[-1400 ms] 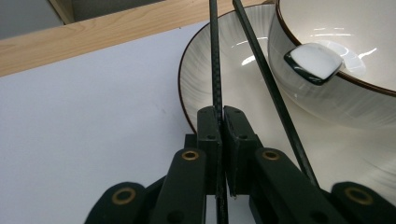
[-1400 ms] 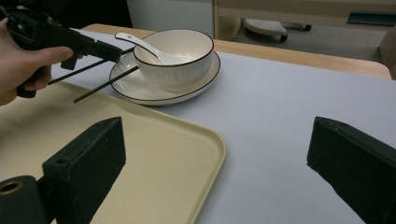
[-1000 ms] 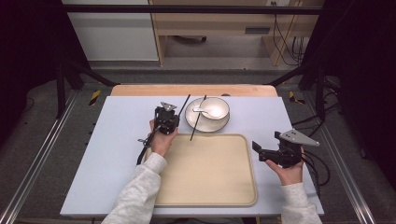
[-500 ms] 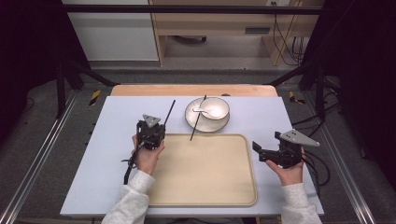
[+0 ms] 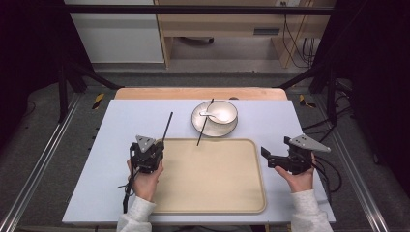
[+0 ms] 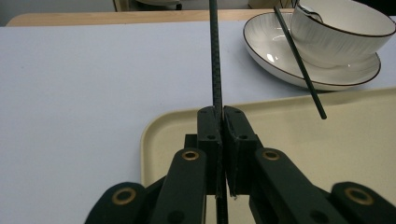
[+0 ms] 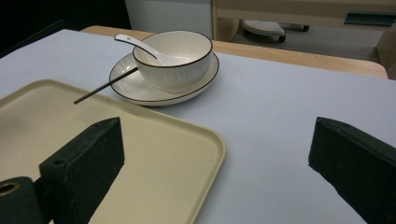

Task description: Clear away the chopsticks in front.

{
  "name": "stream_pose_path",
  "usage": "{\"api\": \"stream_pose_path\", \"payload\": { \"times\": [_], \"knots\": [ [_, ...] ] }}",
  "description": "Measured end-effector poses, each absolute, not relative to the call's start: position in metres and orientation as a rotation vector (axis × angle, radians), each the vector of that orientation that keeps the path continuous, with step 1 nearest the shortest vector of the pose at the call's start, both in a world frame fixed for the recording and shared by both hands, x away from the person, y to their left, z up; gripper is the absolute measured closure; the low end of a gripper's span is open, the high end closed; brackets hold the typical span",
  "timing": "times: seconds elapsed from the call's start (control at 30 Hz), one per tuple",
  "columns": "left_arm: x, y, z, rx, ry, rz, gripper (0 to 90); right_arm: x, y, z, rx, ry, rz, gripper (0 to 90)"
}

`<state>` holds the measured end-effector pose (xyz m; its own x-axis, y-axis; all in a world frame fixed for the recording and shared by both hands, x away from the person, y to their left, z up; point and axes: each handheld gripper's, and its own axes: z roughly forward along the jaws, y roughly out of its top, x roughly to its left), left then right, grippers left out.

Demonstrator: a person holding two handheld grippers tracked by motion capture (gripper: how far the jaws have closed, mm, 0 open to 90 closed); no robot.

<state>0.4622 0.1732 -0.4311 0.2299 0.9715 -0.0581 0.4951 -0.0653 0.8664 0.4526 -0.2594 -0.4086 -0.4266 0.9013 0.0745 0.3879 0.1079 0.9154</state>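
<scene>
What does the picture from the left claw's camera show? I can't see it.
The left claw is pinched shut on a thin black chopstick that points away over the table. Under it is a corner of the beige tray; a white bowl on a plate holds a second chopstick.

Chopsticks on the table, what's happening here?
A person works with a claw in each hand. The left claw is shut on one black chopstick, holding it over the tray's left edge. The second chopstick leans on the bowl and plate, its tip over the tray. A white spoon lies in the bowl. The right claw hangs open by the tray's right edge, holding nothing.
</scene>
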Motion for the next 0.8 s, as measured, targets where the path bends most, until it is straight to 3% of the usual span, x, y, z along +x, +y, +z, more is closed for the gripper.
{"api": "stream_pose_path", "payload": {
  "times": [0.8],
  "knots": [
    [0.403,0.182,-0.467,1.659,1.508,0.715,85.7,0.453,-0.257,-0.41,1.252,1.885,1.293,4.1]
  ]
}}
